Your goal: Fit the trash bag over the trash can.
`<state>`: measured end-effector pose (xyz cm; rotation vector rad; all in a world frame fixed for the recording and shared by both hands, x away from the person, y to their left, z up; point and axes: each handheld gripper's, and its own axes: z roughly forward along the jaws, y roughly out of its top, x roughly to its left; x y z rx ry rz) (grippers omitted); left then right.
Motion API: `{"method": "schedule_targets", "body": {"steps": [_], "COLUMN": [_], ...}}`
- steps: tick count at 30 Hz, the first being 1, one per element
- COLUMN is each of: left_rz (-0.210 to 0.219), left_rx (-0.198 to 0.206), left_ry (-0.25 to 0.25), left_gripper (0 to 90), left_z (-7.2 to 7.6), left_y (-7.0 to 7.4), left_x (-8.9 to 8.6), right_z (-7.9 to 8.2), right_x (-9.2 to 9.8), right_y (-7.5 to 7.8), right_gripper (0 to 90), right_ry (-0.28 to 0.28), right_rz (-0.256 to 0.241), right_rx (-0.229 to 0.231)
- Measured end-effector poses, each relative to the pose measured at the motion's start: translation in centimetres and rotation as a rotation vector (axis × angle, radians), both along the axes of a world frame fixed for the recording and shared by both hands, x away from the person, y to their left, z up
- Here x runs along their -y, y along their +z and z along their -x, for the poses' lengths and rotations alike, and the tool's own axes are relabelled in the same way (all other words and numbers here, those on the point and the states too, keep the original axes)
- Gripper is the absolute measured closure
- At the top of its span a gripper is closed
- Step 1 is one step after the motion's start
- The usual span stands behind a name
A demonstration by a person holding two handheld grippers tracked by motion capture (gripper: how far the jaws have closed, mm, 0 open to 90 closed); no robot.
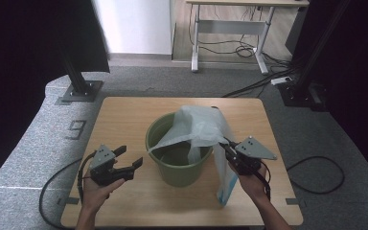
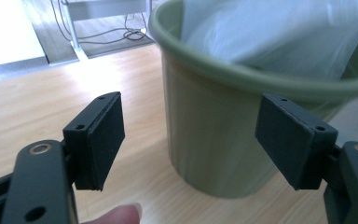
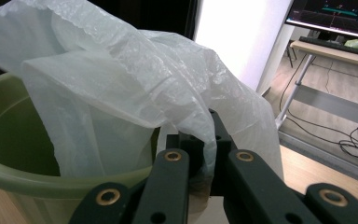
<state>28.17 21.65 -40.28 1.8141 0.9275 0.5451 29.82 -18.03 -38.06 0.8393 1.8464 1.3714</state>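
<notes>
Right gripper point(image 1: 228, 152): jaws clamped on one thin white bag point(image 1: 201, 127), which draped over the bucket's right rim and hung outside it. Left gripper point(image 1: 130, 159): jaws wide, holding nothing, just left of the bucket. One green bucket point(image 1: 165, 167), mid-table, interior partly hidden by the bag. One wooden table point(image 1: 124, 115) on grey carpet; one desk point(image 1: 230, 19) with cables beyond, top cut off.

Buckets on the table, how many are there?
1: a green bucket at the middle of the table, with a plastic bag draped over its right rim, pinched by the right gripper.
</notes>
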Motion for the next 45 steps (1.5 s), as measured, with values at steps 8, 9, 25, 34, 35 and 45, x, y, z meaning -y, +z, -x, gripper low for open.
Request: {"method": "schedule_targets", "body": {"steps": [8, 9, 25, 34, 35, 45], "left_rz": [-0.018, -0.024, -0.039, -0.05, -0.051, -0.029], "left_rx": [0.038, 0.035, 0.037, 0.019, 0.015, -0.062], "left_ry": [-0.054, -0.054, -0.068, -0.024, -0.026, -0.057], "left_gripper": [23.0, 22.7, 20.9, 38.6, 42.0, 76.8], "left_z": [0.7, 0.8, 2.5, 0.1, -0.1, -2.9], "left_y": [2.9, 3.0, 3.7, 3.9, 4.0, 4.0], "left_x": [2.9, 3.1, 5.7, 7.3, 7.5, 8.0], "right_z": [-0.3, -0.3, -1.4, -0.7, -0.7, -0.9], "right_x": [-0.2, -0.2, -0.9, -1.3, -1.3, -1.0], "right_y": [0.6, 0.8, 1.1, 1.3, 1.3, 0.3], "right_gripper": [86.7, 86.7, 83.8, 83.0, 82.8, 75.3], "right_ry": [-0.018, -0.023, -0.057, -0.031, -0.029, 0.016], "right_rz": [0.015, 0.016, 0.035, 0.037, 0.034, -0.011], "right_rx": [-0.016, -0.017, -0.056, -0.039, -0.04, -0.063]}}
